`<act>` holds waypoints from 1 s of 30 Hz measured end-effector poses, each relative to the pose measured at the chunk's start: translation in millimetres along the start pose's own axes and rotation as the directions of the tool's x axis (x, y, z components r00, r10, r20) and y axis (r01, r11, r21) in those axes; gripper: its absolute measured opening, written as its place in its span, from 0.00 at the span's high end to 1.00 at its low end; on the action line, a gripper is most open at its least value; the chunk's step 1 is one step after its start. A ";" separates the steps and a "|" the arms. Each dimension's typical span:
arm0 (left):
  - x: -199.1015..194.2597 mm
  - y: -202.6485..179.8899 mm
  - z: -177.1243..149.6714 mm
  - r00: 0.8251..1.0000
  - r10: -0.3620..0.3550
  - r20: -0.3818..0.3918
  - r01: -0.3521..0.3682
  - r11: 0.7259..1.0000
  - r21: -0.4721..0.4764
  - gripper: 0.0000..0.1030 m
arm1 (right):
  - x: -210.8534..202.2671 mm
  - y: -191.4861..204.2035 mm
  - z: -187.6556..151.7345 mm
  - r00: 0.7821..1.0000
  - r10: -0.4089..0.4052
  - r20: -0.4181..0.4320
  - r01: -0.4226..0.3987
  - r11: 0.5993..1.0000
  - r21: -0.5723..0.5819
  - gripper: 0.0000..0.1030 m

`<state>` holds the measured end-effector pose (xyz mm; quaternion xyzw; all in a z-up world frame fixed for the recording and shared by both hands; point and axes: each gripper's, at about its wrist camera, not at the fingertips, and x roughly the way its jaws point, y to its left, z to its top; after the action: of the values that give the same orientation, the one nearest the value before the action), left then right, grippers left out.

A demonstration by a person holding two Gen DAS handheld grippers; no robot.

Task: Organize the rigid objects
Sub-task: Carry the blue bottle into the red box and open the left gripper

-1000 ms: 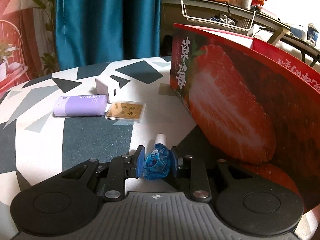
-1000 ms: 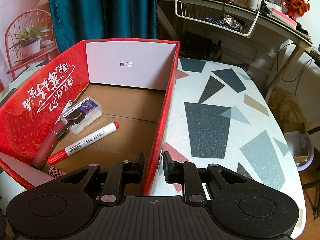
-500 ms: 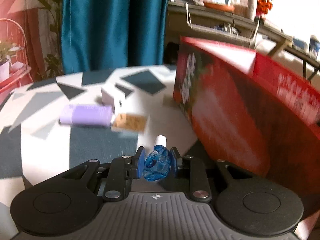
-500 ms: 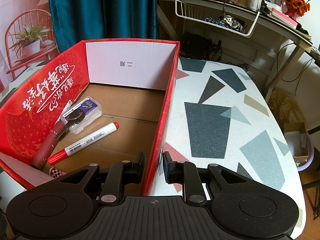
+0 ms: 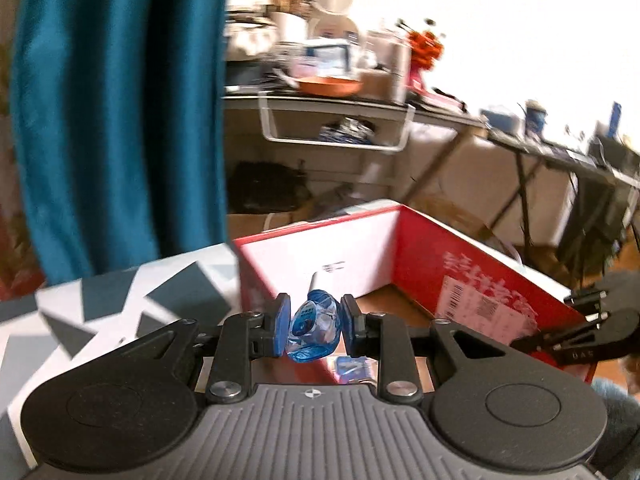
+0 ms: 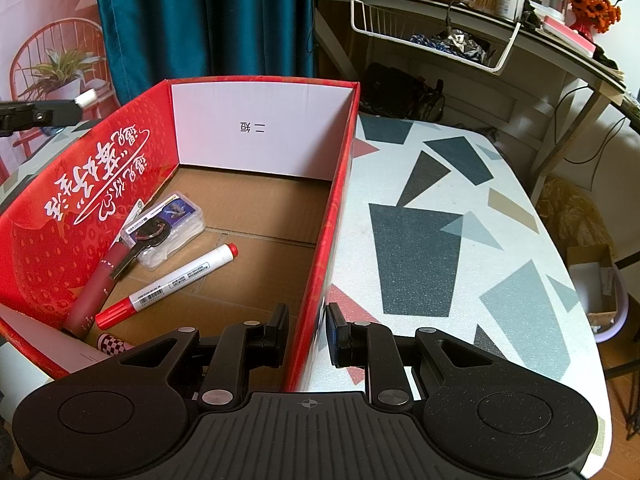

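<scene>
Two grippers | left gripper (image 5: 314,327) clamps blue bottle (image 5: 313,332) | right gripper (image 6: 307,334) straddles box wall (image 6: 320,264) (marker (image 6: 168,285) visible right-view only)

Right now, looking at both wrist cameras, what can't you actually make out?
- Left wrist view: the label on the blue object held by the left hand-held gripper is too blurred to read.
- Left wrist view: the red box floor is mostly hidden behind that gripper.
- Right wrist view: the checkered item is cut off by the box's near wall.
- Right wrist view: the right hand-held gripper straddles the box wall; contact unclear.
</scene>
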<state>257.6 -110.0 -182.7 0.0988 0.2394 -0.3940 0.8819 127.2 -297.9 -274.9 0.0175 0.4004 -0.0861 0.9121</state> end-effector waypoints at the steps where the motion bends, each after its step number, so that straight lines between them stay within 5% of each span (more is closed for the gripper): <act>1: 3.7 -4.9 0.4 1.000 -0.007 -0.009 0.007 1.000 0.021 0.72 | 0.0 0.2 0.1 1.000 0.000 0.000 0.000 1.000 0.000 0.81; 8: 25.6 -29.8 -13.9 0.992 -0.059 -0.108 0.072 0.990 0.124 0.72 | 0.0 -0.2 0.3 1.000 0.001 -0.002 -0.001 1.000 -0.001 0.81; 16: 32.3 -25.5 -19.8 0.985 -0.079 -0.156 0.100 0.987 0.128 0.72 | 0.1 -0.4 0.1 1.000 0.001 -0.003 -0.001 1.000 0.000 0.81; 28: 11.4 -9.5 -12.0 0.995 -0.059 -0.085 0.063 0.997 0.040 0.70 | 1.3 0.1 0.5 1.000 0.002 -0.002 -0.002 1.000 0.001 0.81; 30: 4.6 0.8 -10.3 0.997 -0.047 -0.054 0.046 0.999 -0.014 0.60 | 1.2 -0.1 0.5 1.000 0.002 -0.002 -0.002 1.000 0.001 0.81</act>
<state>257.2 -108.7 -193.9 0.0983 0.2681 -0.4101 0.8662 128.4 -298.2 -275.3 0.0186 0.4014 -0.0855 0.9117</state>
